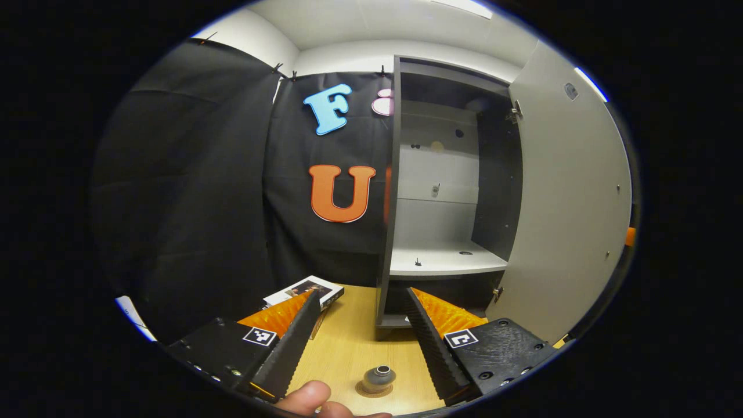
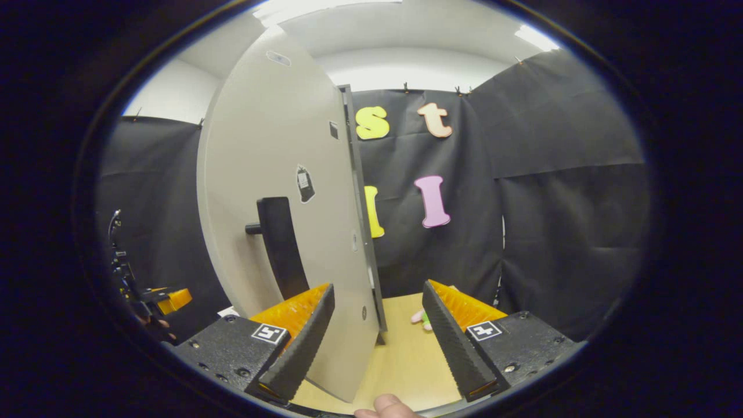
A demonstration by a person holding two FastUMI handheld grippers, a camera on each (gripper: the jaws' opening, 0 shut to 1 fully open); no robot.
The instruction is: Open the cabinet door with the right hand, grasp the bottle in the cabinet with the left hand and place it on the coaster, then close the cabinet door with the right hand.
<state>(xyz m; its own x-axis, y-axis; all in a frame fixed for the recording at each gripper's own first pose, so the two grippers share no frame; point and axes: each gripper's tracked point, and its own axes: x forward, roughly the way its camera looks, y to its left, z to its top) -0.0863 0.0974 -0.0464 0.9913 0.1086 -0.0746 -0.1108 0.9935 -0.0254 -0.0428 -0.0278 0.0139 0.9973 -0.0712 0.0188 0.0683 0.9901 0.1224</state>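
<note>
The cabinet (image 1: 441, 191) stood on the wooden desk (image 1: 348, 342) with its door (image 1: 572, 191) swung wide to the right in the left gripper view. Inside, the pale shelf (image 1: 447, 261) held no bottle; a tiny dark peg and a small dark spot sat on it, too small to identify. Below the shelf the lower compartment lay in shadow, and its contents could not be made out.

The bottle (image 1: 380, 376) stood upright on the round coaster (image 1: 374, 389) on the desk, between the left gripper's (image 1: 363, 342) fingers but touched by neither. It was seen from above, so little more than its mouth and shoulders showed. That gripper's jaws were spread apart and empty. A fingertip (image 1: 310, 397) of the person's hand showed at the bottom edge, cut off. Left of the cabinet a flat box with a picture on it (image 1: 305, 290) lay on the desk, partly hidden behind a finger.

In the right gripper view, the door's (image 2: 278, 203) outer face with its dark handle (image 2: 281, 247) stood close ahead, its lower edge reaching between the right gripper's (image 2: 377, 339) fingers, nearer the left one; contact could not be judged. Those jaws were also wide apart, gripping nothing. A small pink and green thing (image 2: 422, 317) lay on the desk beyond, half hidden by a finger. The other gripper (image 2: 165, 299) showed faintly at far left.
</note>
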